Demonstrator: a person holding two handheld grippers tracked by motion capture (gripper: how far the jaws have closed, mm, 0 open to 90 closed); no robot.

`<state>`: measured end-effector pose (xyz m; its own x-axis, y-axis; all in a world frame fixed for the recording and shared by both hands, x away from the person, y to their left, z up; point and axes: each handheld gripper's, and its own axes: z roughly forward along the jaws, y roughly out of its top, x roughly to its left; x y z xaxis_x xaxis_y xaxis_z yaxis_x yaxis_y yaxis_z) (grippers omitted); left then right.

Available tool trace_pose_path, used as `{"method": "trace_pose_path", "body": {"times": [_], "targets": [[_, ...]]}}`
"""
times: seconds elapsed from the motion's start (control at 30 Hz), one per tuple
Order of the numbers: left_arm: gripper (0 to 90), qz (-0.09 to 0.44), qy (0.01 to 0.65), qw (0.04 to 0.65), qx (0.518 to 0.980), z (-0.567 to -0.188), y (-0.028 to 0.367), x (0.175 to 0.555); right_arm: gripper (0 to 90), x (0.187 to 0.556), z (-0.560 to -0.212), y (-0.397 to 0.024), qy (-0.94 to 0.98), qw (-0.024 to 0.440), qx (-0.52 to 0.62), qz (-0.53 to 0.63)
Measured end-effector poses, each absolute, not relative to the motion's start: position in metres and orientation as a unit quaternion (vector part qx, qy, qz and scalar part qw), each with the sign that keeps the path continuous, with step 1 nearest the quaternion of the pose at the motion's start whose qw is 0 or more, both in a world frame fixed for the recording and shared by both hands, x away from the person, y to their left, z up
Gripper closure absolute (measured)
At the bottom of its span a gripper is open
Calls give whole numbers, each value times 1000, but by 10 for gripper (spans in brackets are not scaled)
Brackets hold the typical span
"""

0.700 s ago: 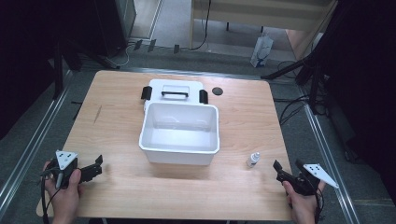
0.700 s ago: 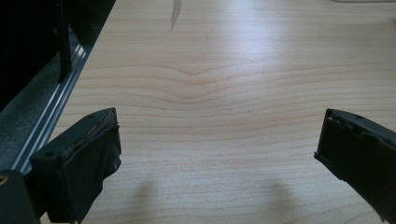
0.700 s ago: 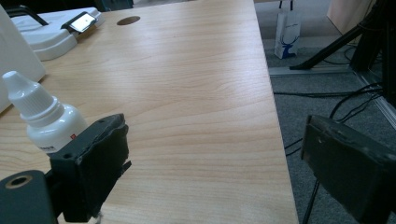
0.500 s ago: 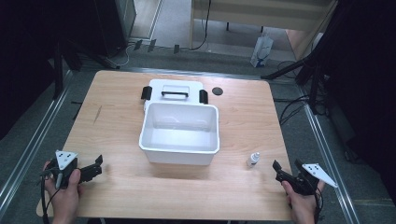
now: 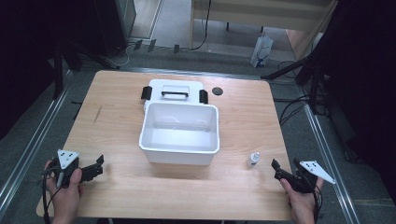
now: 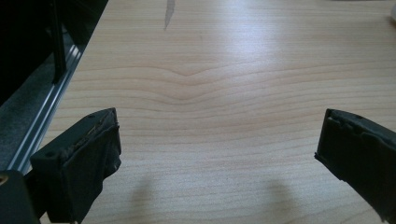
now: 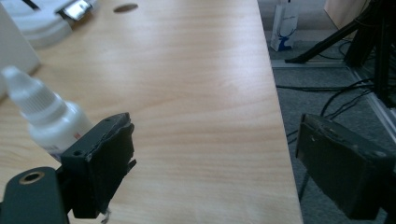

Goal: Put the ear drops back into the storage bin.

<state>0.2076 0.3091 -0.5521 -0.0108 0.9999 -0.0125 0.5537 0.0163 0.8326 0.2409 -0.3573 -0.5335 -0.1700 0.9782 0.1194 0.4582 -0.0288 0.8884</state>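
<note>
We are looking down on a wooden counter where almost nothing is changing: against the frames from the last second, the layout is staying the same and both hands are sitting where they were, at the near corners. The biggest thing, a white open bin, is standing at the middle, and we are seeing nothing inside it. Just behind it, touching or nearly so, its white lid with a dark handle and black latches is lying flat, and a small dark disc or hole is showing beyond the lid's right end. Our left hand-held gripper is resting low at the near left corner with its jaws spread wide over bare wood, which the left gripper view confirms. Our right hand-held gripper is waiting at the near right corner, jaws also spread and pinching nothing. The smallest item, a white dropper bottle, is standing upright near the bin's front right corner, just left of the right hand-held gripper; in the right gripper view the bottle is peeking past the left jaw, outside the gap rather than between the pads. We are judging that the work is only about to start: the right hand-held gripper probably needs to swing left before closing on the bottle, and the open bin looks like its likely destination.
</note>
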Motion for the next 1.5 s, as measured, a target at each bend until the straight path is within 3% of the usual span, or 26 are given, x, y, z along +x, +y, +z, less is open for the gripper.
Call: {"method": "trace_pose_path", "body": {"times": [0.73,1.5], "targets": [[6,326,631,340,616,-552,309,207,133,263,-472,-321,769,291,481,305],[6,322,633,339,617,-552,310,208,200,301,-432,-277,884,215,385,156]]}}
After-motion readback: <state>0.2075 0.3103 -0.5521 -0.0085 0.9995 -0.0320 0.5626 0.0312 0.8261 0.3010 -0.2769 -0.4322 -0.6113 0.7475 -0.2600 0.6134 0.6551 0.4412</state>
